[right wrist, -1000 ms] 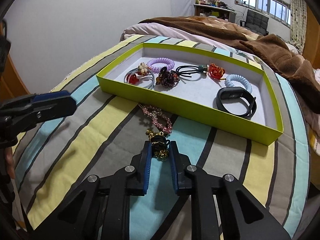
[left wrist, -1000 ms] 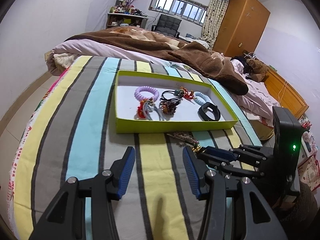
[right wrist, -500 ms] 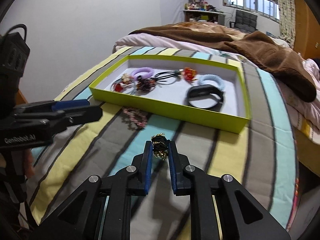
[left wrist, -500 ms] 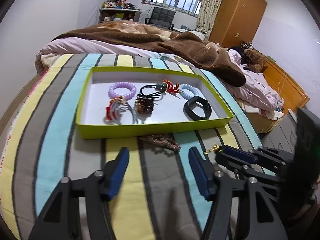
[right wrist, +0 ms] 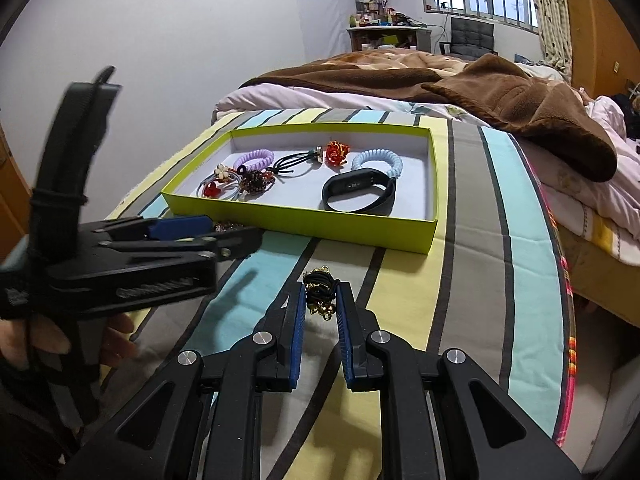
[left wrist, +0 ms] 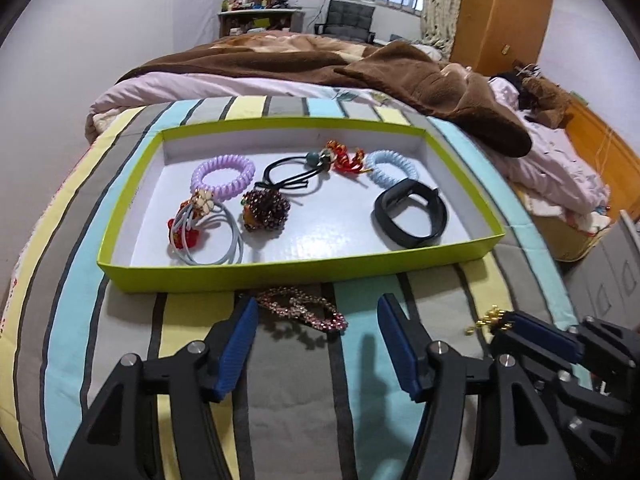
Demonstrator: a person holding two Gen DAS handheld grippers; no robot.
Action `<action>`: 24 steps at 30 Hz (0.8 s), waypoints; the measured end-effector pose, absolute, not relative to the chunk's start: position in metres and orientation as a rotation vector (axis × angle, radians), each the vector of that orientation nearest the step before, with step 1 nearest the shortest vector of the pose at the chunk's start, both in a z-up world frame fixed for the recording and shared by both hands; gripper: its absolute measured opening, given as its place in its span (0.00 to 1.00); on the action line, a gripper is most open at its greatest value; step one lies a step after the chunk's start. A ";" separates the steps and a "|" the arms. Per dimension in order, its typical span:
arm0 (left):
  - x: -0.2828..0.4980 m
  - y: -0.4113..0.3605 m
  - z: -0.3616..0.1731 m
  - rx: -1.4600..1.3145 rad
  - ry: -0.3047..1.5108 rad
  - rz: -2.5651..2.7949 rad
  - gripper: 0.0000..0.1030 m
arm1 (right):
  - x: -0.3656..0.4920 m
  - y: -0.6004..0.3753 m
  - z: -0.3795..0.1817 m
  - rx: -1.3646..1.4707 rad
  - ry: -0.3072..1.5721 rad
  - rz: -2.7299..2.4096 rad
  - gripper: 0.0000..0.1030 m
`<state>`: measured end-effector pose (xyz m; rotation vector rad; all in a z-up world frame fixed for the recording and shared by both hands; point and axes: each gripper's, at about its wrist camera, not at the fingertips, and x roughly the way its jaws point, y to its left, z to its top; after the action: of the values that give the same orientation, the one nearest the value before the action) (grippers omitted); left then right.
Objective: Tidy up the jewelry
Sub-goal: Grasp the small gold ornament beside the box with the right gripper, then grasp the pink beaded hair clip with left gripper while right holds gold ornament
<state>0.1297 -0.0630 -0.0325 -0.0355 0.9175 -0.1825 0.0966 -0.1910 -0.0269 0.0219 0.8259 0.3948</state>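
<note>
You've got one lime-green tray [left wrist: 280, 270] on the striped bedspread [left wrist: 72, 312], w/ seven pieces inside. Far row, left to right: 1 purple coil tie [left wrist: 222, 171], 1 black elastic w/ beads [left wrist: 294, 176], 1 red ornament [left wrist: 347, 159], 1 blue coil tie [left wrist: 390, 166]. Near row: 1 grey-white elastic bundle w/ flower charm [left wrist: 204, 232], 1 dark beaded ball [left wrist: 266, 210], 1 black wristband [left wrist: 410, 214] on the right.

Outside the tray: 1 pink beaded bracelet [left wrist: 302, 312] lying just beside the tray's near wall. Your left gripper [left wrist: 314, 336] is spread wide, nothing clamped; the bracelet sits between its fingertips and just beyond them, and I can't tell if they touch it.

Your right gripper [right wrist: 318, 300] is clenched on 1 black cord w/ gold beads [right wrist: 318, 292], held over the bedspread near the tray's near-right corner.

Room: tray floor is bare in the near middle and along the far wall. Bedspread is open near you and right of the tray, up to the bed's right edge. Brown blanket [left wrist: 400, 76] is heaped beyond the tray, well apart from it.
</note>
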 end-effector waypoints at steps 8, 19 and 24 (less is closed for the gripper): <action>0.129 -0.062 -0.038 0.028 0.932 -0.137 0.62 | 0.097 -0.192 -0.029 0.040 0.829 0.415 0.15; 0.109 -0.025 -0.039 -0.001 0.938 -0.091 0.62 | 0.095 -0.185 -0.030 0.028 0.831 0.426 0.15; 0.103 -0.005 -0.039 -0.029 0.930 -0.059 0.62 | 0.096 -0.181 -0.030 0.023 0.833 0.430 0.15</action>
<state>0.1025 -0.0055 -0.0391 -0.0289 0.9300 -0.0590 0.0958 -0.1812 -0.0298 0.0228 0.8334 0.4300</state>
